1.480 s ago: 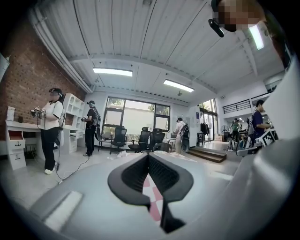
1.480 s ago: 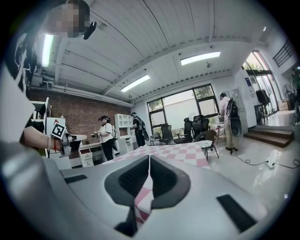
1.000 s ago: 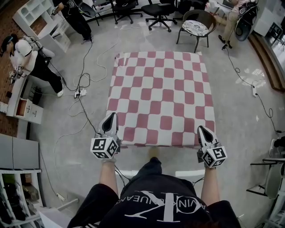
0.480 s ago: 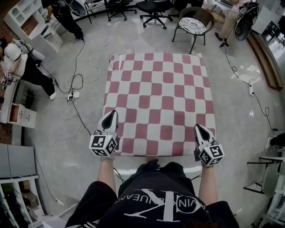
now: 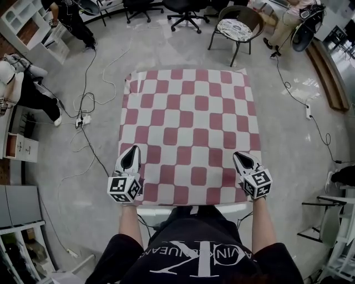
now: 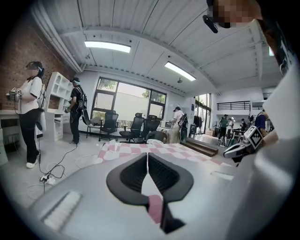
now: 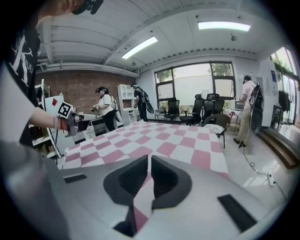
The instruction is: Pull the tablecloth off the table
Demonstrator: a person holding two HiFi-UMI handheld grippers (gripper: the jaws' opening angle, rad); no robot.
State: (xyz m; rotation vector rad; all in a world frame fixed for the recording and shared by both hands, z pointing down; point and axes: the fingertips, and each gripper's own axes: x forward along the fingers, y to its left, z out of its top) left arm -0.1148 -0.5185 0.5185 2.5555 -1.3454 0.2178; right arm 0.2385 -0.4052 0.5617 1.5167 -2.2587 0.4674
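A pink-and-white checked tablecloth (image 5: 188,133) lies spread flat in the head view, hiding the table except for a white strip (image 5: 188,209) at the near edge. My left gripper (image 5: 133,153) is shut on the cloth by its near left corner. My right gripper (image 5: 240,157) is shut on it by the near right corner. In the left gripper view a fold of cloth (image 6: 153,206) runs between the closed jaws of the left gripper (image 6: 147,158). The right gripper view shows the cloth (image 7: 140,206) pinched the same way in the right gripper (image 7: 149,161).
A chair with a round patterned seat (image 5: 236,28) stands beyond the far edge, with black office chairs (image 5: 183,6) behind it. Cables and a power strip (image 5: 83,119) lie on the floor to the left. People stand at the left by white shelves (image 5: 25,22).
Both grippers have drawn back toward me and a little lower, still shut on the near edge. The cloth has slid my way, away from the chair behind it.
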